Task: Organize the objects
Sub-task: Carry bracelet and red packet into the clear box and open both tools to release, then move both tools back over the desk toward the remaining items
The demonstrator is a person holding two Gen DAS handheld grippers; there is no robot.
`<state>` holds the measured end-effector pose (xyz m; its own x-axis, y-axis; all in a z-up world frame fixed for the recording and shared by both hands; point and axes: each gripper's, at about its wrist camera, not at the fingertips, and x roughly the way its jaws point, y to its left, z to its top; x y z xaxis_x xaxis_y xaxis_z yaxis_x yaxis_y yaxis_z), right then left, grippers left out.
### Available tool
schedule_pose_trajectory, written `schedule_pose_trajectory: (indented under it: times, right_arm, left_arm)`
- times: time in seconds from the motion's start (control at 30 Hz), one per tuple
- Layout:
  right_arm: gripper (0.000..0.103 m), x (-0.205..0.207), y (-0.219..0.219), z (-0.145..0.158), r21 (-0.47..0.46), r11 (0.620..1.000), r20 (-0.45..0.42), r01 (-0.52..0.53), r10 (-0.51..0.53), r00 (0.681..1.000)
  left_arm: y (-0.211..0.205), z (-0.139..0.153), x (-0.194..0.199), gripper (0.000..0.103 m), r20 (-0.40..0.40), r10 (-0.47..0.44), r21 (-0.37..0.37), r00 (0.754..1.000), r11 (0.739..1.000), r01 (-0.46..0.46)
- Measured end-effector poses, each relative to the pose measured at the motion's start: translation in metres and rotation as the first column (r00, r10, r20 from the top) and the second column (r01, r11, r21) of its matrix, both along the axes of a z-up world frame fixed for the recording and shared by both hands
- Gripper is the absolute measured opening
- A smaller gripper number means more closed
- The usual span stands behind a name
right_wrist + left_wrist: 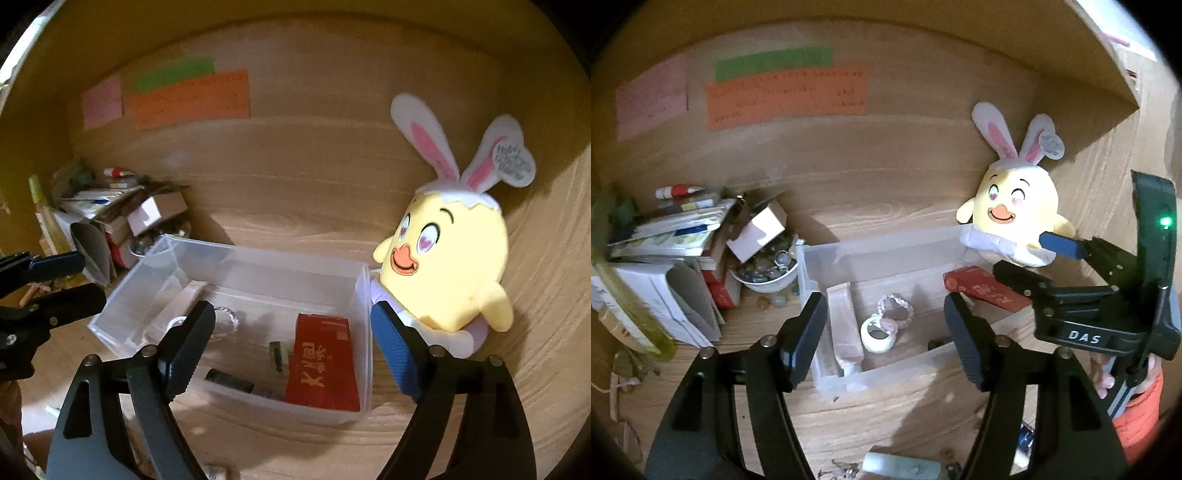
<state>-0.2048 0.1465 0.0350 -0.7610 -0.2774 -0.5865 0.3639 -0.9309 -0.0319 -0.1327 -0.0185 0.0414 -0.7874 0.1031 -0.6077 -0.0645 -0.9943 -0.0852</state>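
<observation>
Clear bin (177, 258): 1 red box (323, 363), 1 tube (844, 325), maybe 2 rings; both grippers' fingers released, empty.

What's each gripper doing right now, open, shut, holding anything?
Left gripper: open, nothing between its fingers, above the clear bin.
Right gripper: open, holding nothing, above the same bin beside the plush chick.

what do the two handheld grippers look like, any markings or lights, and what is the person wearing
Both grippers are black, with angled arms held by silver rivets. The left gripper has black ribbed pads. The right gripper has one blue ribbed pad; its other finger looks dark. In the left wrist view its body carries white "DAS" lettering and a green light. An orange sleeve shows below it.
</observation>
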Motion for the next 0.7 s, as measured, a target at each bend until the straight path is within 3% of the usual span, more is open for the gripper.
schedule_pose_trajectory:
  times: [0.03,0.13,0.33,0.7]
  right_arm:
    - [0.087,0.005,0.000,0.003,0.001,1.000,-0.009,-0.004,0.004,1.000]
    - [0.092,0.017,0.001,0.007,-0.001,1.000,-0.028,-0.016,0.016,0.999]
    - [0.099,0.046,0.010,0.011,-0.015,0.999,-0.068,-0.046,0.045,0.997]
    - [0.100,0.078,0.021,-0.009,0.003,1.000,-0.020,-0.004,0.004,1.000]
  left_arm:
    - [0.000,0.001,0.003,0.067,-0.003,-0.001,0.000,1.000,1.000,0.001]
    - [-0.003,0.004,0.012,0.083,-0.015,0.003,0.012,1.000,1.000,-0.003]
    - [-0.007,0.008,0.023,0.084,-0.031,0.025,0.017,0.999,1.000,-0.024]
    - [-0.029,-0.013,0.057,0.087,0.006,0.038,0.003,0.999,0.999,-0.038]
